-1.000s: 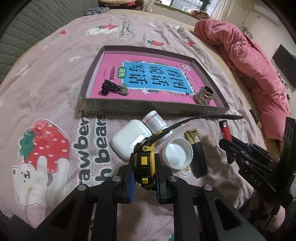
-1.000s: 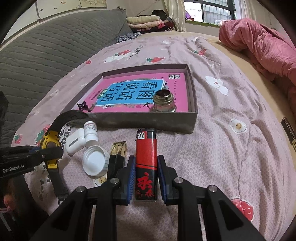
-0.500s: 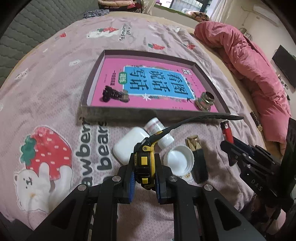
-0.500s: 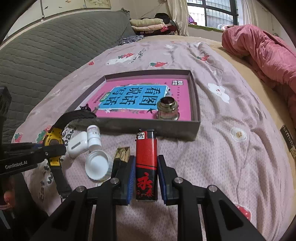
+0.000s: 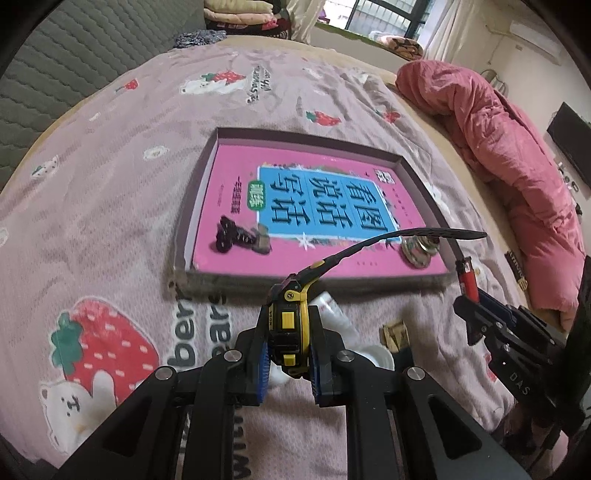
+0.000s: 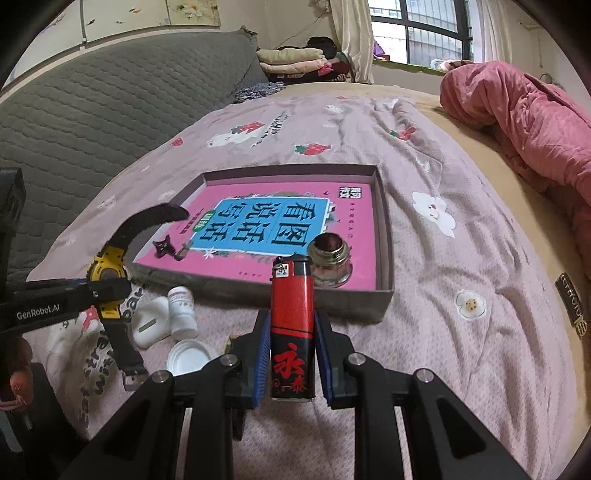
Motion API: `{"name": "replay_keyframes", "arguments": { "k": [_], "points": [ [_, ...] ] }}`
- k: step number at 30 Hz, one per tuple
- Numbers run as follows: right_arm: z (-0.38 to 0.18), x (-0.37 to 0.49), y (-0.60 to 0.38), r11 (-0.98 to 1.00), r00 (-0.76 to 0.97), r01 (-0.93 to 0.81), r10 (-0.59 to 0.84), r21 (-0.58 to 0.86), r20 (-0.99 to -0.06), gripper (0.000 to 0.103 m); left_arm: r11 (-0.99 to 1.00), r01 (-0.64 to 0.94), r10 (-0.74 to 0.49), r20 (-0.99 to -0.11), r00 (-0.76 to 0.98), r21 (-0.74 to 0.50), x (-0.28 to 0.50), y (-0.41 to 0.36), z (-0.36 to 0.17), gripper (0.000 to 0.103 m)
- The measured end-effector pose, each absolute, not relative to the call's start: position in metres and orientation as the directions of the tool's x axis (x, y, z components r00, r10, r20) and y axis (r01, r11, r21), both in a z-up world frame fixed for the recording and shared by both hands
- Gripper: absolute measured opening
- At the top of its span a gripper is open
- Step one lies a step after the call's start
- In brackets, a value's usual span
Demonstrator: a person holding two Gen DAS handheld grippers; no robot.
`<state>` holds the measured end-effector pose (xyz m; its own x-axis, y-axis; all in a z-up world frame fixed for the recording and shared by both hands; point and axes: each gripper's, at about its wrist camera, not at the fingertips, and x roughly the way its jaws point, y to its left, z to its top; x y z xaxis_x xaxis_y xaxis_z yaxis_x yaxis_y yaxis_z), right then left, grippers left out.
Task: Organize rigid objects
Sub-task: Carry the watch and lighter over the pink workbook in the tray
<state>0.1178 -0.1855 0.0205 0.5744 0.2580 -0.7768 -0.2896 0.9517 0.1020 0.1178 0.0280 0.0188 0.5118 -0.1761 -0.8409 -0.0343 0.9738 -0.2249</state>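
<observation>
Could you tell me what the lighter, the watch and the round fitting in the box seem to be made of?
Lighter: glossy red plastic by its sheen, with a dark metal-looking cap.
Watch: matte black and yellow plastic case; its curved strap looks like rubber.
Round fitting: shiny metal, probably brass, judging by its reflective threaded rim.

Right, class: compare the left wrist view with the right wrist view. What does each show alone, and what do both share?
Only the left wrist view: the strawberry-and-bear print and a dark screen on the wall.
Only the right wrist view: the window and the white earbud case.
Both: the box with the pink book, the watch in the left gripper, and the red lighter in the right gripper.
</observation>
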Motion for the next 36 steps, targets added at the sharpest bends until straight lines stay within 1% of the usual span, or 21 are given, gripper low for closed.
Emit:
{"name": "replay_keyframes", "arguments": {
  "k": [10, 18, 25, 31, 36],
  "points": [
    [0.033, 0.141, -0.188, 0.963, 0.617, -0.262, 0.221, 0.068, -0.755, 0.023, 0.969, -0.060, -0.166, -0.807, 0.567, -0.241, 0.153, 0.037, 0.034, 0.017],
    [0.037, 0.157, -0.167, 0.952, 0.628, -0.300, 0.240, 0.054, -0.740, 0.023, 0.965, -0.109, -0.126, -0.783, 0.609, -0.240, 0.181, 0.038, 0.032, 0.017],
    [0.030, 0.172, -0.143, 0.940, 0.608, -0.335, 0.266, 0.062, -0.748, 0.023, 0.966, -0.148, -0.084, -0.794, 0.602, -0.214, 0.205, 0.036, 0.018, 0.017],
    [0.021, 0.178, -0.132, 0.932, 0.577, -0.356, 0.277, 0.069, -0.768, 0.023, 0.980, -0.145, -0.030, -0.826, 0.563, -0.135, 0.210, 0.032, -0.001, 0.017],
    [0.009, 0.185, -0.124, 0.929, 0.547, -0.362, 0.279, 0.077, -0.789, 0.023, 0.982, -0.145, -0.028, -0.847, 0.531, -0.123, 0.209, 0.031, -0.012, 0.017]
  ]
}}
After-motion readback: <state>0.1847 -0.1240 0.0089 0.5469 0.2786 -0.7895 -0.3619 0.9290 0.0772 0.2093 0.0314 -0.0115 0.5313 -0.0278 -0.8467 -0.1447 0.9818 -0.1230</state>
